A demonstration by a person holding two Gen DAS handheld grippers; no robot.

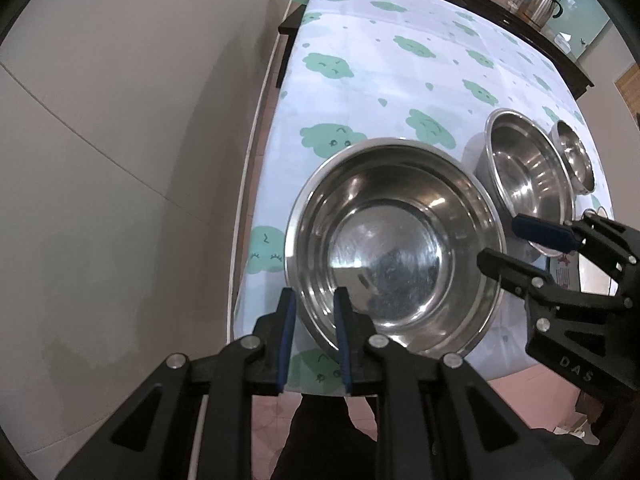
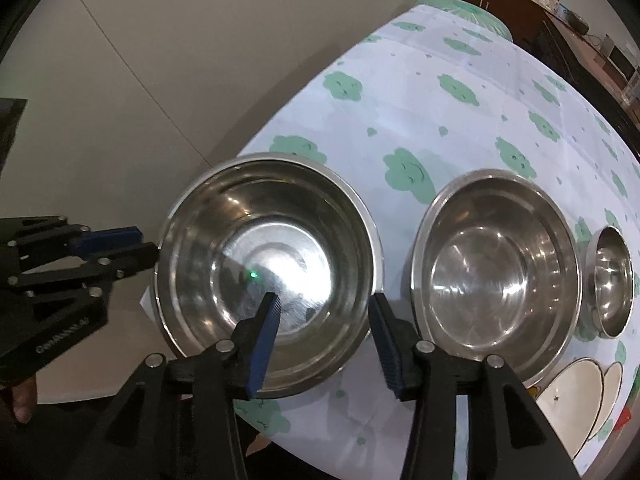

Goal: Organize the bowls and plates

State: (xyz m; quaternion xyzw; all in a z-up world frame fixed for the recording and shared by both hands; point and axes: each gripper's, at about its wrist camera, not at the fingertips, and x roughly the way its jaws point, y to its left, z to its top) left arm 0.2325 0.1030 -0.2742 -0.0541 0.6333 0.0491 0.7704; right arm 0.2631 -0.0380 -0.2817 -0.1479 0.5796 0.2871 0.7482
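Observation:
A large steel bowl (image 1: 394,240) sits at the table's near left corner; it also shows in the right wrist view (image 2: 264,268). My left gripper (image 1: 314,312) has its fingers on either side of the bowl's near-left rim, with a gap still showing. My right gripper (image 2: 324,312) is open, its fingers straddling the same bowl's near-right rim; it also shows in the left wrist view (image 1: 500,240). A medium steel bowl (image 2: 496,268) stands to the right, then a small steel bowl (image 2: 610,280).
The table (image 1: 400,80) has a white cloth with green cloud prints. White plates (image 2: 572,400) lie near the front right edge. A kettle (image 1: 544,0) stands on a dark sideboard behind. A wall runs along the left.

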